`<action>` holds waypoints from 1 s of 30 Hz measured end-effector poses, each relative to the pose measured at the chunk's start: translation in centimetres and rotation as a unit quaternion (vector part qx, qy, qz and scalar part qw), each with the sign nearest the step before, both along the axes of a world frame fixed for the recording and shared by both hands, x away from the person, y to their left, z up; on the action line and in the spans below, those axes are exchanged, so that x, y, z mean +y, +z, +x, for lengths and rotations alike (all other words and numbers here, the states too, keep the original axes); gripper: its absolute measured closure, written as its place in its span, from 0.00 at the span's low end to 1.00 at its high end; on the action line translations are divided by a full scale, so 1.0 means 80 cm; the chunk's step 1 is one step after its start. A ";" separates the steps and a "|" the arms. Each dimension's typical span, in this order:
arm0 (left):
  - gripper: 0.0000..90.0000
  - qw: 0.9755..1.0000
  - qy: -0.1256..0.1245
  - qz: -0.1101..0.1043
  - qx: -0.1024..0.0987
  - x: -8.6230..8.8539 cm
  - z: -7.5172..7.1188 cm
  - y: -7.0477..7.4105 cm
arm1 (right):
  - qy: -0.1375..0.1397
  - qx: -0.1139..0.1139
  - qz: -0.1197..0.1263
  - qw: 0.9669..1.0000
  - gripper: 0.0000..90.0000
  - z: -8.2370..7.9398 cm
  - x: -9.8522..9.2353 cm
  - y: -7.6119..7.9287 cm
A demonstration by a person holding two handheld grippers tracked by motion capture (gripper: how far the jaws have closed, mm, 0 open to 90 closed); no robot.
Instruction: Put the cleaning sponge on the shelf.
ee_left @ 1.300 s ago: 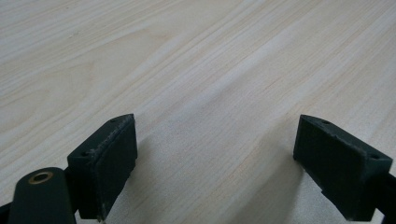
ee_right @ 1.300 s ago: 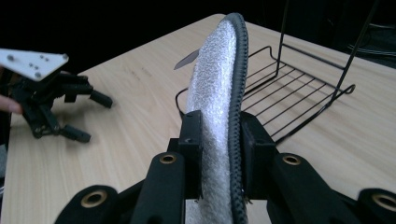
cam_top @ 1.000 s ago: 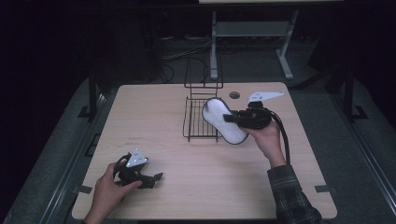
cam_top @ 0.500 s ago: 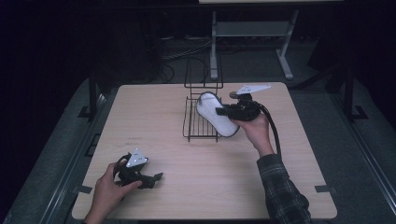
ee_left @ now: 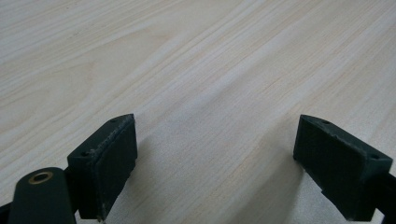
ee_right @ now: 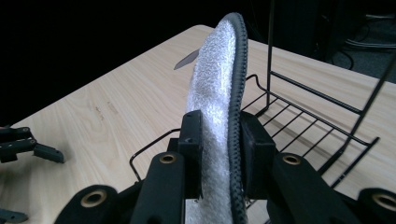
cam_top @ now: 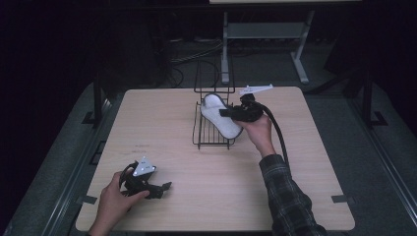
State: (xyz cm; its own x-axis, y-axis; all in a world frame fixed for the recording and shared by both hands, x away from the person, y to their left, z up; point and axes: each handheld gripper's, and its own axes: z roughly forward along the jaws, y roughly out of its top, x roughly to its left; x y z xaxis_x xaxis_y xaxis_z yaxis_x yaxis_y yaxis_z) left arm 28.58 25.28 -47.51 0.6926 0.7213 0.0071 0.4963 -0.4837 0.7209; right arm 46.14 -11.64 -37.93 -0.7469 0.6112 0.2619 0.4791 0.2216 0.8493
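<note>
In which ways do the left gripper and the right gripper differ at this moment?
1. The left gripper has open jaws with nothing between them; the right gripper is shut on a white slipper with a black edge.
2. The left gripper rests low on the wooden table near the front edge; the right gripper is raised over the black wire rack.

Both have black jaws and a hand holding them.

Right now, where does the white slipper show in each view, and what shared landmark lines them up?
High view: the white slipper sits centre, over the black wire rack, clamped by the right gripper.
Right gripper view: the slipper stands on edge in the middle, pinched between the two jaws.
Left gripper view: not in it; bare tabletop between open jaws.
Shared landmark: the wire rack.
</note>
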 end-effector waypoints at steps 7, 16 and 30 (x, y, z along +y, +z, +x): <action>0.14 1.000 0.000 -0.001 0.000 0.000 0.000 0.000 | -0.003 0.012 0.003 1.000 0.81 0.010 0.008 -0.016; 0.14 1.000 0.001 -0.001 0.000 0.000 0.000 0.000 | -0.004 0.024 -0.004 1.000 0.81 0.018 0.018 -0.032; 0.14 1.000 0.001 -0.001 0.000 0.000 0.000 0.000 | -0.030 0.024 -0.016 0.999 0.74 0.031 0.019 -0.049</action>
